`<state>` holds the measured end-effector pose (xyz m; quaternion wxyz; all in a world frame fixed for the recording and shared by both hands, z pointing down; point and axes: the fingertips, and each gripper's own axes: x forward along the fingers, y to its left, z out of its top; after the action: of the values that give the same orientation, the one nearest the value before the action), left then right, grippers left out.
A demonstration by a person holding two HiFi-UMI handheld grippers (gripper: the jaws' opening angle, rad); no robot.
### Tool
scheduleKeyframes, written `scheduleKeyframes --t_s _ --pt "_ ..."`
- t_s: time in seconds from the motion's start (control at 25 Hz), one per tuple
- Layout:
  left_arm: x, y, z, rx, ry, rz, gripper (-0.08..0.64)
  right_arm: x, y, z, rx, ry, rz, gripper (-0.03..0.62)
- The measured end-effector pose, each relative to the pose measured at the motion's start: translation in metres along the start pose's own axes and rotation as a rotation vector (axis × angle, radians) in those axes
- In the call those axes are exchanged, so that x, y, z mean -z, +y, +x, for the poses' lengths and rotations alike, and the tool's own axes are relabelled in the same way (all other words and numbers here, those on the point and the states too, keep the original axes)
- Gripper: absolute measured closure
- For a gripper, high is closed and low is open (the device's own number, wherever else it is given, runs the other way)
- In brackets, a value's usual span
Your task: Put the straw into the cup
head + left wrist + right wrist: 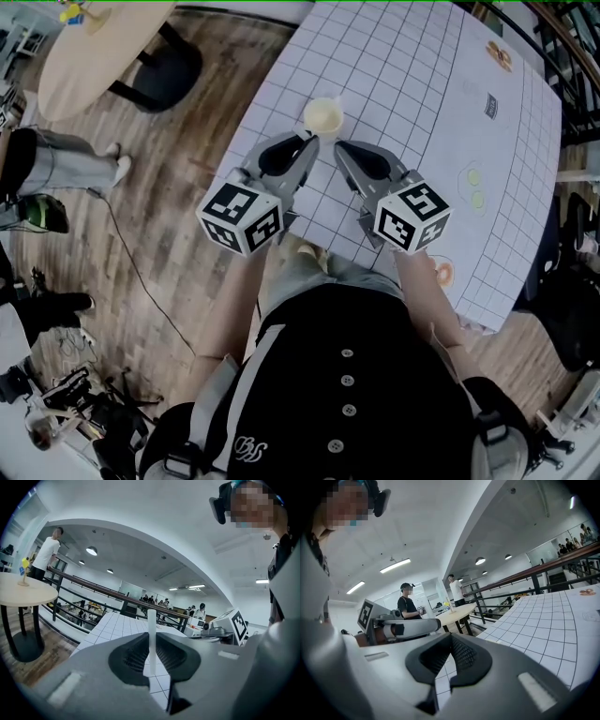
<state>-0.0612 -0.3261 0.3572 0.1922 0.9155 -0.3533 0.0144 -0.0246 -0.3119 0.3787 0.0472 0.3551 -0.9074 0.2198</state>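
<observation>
While the left gripper [307,141] is clamped on a white straw [151,637] standing upright between its jaws, the right gripper [339,146] is pinched closed on nothing. Both hang over the near part of the white gridded table [422,84], tips close together and pointing towards 12 o'clock. The cup [323,117] stands on that table just past the tips, with the left gripper at its 7 o'clock and the right one at its 5. Inside, the cup looks pale cream, and I honestly can't tell if there's any liquid in it. The straw is outside the cup. Off at 10 o'clock a round wooden table [84,56] stands on the floor.
</observation>
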Motion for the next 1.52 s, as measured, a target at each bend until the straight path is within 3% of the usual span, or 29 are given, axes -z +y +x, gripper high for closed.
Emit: scheduleKeyframes --t_s 0.48,0.8,1.52 --pt "-0.007 0.036 0.041 -0.032 0.025 0.010 0.514 -0.002 -0.045 0.020 0.008 0.018 0.057 0.592" --pt "0.010 0.053 0.058 -0.058 0.047 -0.032 0.514 0.011 -0.067 0.027 0.014 0.049 0.085 0.592" --pt "0.046 0.064 0.078 -0.107 0.108 -0.007 0.511 0.034 -0.085 0.029 0.023 0.112 0.110 0.592"
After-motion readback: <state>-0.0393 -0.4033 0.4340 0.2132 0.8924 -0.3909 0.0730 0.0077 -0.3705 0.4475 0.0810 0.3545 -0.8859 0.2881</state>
